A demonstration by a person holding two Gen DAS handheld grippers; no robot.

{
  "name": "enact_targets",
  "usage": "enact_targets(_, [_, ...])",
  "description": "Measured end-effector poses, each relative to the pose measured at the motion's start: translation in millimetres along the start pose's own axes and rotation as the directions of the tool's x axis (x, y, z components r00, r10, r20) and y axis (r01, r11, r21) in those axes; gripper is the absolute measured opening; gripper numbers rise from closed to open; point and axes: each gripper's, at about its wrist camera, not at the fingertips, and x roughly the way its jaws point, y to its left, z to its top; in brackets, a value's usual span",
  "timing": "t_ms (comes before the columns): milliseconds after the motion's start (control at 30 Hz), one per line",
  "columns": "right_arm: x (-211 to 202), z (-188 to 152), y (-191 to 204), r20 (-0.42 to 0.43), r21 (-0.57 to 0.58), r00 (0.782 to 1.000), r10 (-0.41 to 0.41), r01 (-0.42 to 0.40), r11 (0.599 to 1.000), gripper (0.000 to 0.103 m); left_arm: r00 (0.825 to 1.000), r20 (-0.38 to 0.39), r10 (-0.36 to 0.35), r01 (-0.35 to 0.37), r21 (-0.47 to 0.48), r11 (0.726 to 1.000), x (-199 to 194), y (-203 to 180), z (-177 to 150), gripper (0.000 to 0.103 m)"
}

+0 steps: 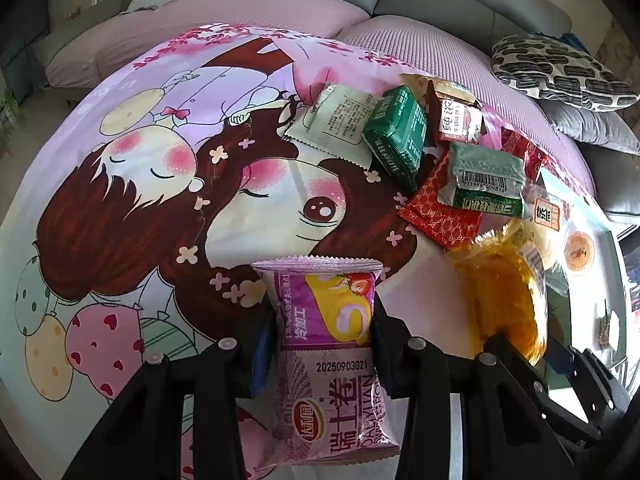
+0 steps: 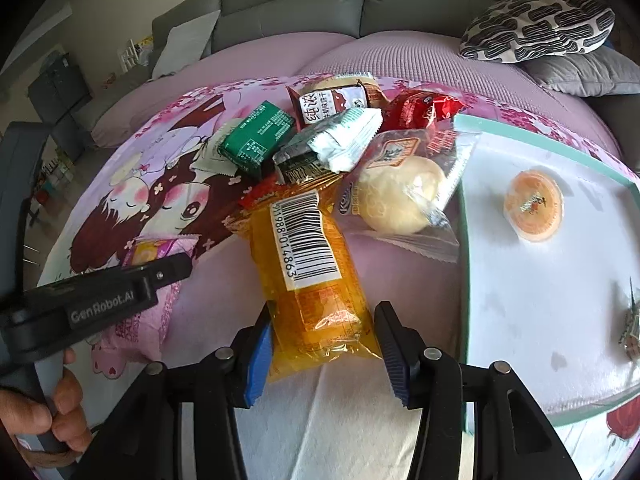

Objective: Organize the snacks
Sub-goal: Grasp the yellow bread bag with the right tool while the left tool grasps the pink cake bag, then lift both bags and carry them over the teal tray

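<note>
My left gripper (image 1: 323, 308) is shut on a pink Swiss-roll packet (image 1: 332, 360); both pads press its sides just above the cartoon-printed cloth (image 1: 160, 208). In the right wrist view the same gripper (image 2: 172, 268) comes in from the left over that packet (image 2: 156, 252). An orange cake packet (image 2: 312, 280) with a barcode lies lengthwise between the fingers of my right gripper (image 2: 325, 308), which stands open with its pads beside the packet's near end. The packet's far end rests on the snack pile.
A pile of snacks lies ahead: green packets (image 2: 256, 140), a bun in clear wrap (image 2: 400, 196), red packets (image 2: 420, 108) and a brown milk-biscuit packet (image 2: 332, 104). A white tray with a teal rim (image 2: 464, 200) on the right holds a jelly cup (image 2: 532, 208). Grey sofa and cushions stand behind.
</note>
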Motion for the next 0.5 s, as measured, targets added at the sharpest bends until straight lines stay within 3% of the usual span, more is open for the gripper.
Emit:
enact_targets(267, [7.9,8.0,3.8,0.020,-0.019,1.000,-0.002,0.002,1.000,0.057,1.000,0.000,0.005,-0.005,0.005,1.000,-0.4,0.5,-0.7,0.044])
enact_targets(500, [7.5,10.0,2.4,0.021,-0.006,1.000,0.007,-0.007,1.000,0.055,1.000,0.006,-0.003,0.003,-0.002,1.000,-0.8,1.0,-0.4,0.044])
